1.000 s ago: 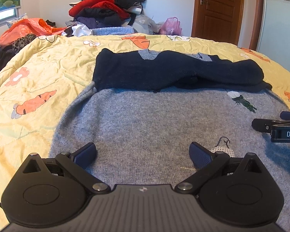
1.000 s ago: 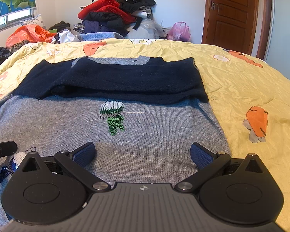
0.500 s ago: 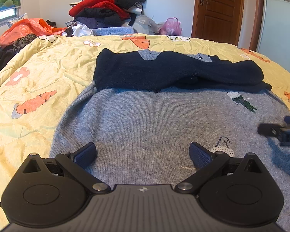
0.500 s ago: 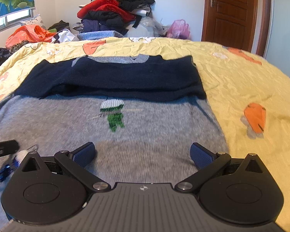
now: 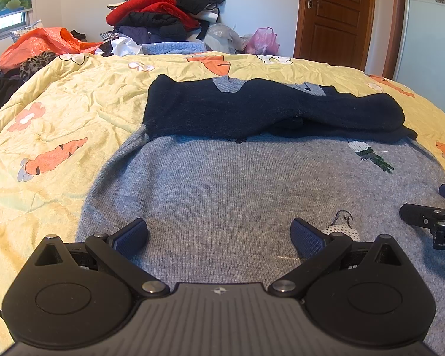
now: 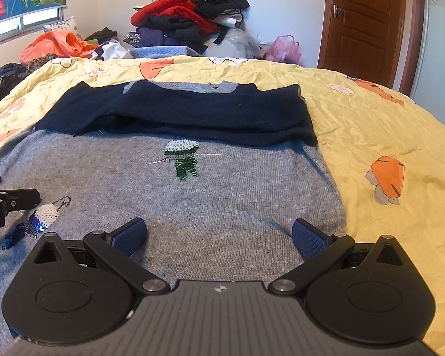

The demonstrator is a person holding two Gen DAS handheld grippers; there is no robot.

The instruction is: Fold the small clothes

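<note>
Left wrist view: left tool [image 5: 219, 234] with fingers spread wide, nothing between them, low over the near part of the grey sweater [image 5: 237, 195].
Right wrist view: right tool [image 6: 219, 234] likewise spread and empty, above the sweater's near right side, close to its edge.
Sweater position: laid flat on the bed [image 6: 379, 124], hem end toward both tools, dark navy sleeves [image 6: 192, 112] already folded across the chest at the far end.
Likely step: reaching for the near hem corners to fold the body up toward the sleeves (a judgement).
Risk, single layer: pinching only the top knit layer, leaving the back panel behind and the fold lopsided.
Risk, quilt: catching the yellow quilt cover with the hem, since the cloth lies flush on it.
Risk, uneven lift: one corner raised ahead of the other, skewing the fold and dragging the sleeves out of place.
Risk, snagging: sequin bird patch [image 5: 341, 231] just beside the left tool's inner finger, prone to hooking.
Knit: soft, fuzzy, ribbed grey; limp and stretchy by the look.
Sleeves: thicker navy knit, bulging where overlapped.
Decoration: green sequin figure [image 6: 184, 160], small and scaly.
Quilt: thin, crinkled, carrot print.
</note>
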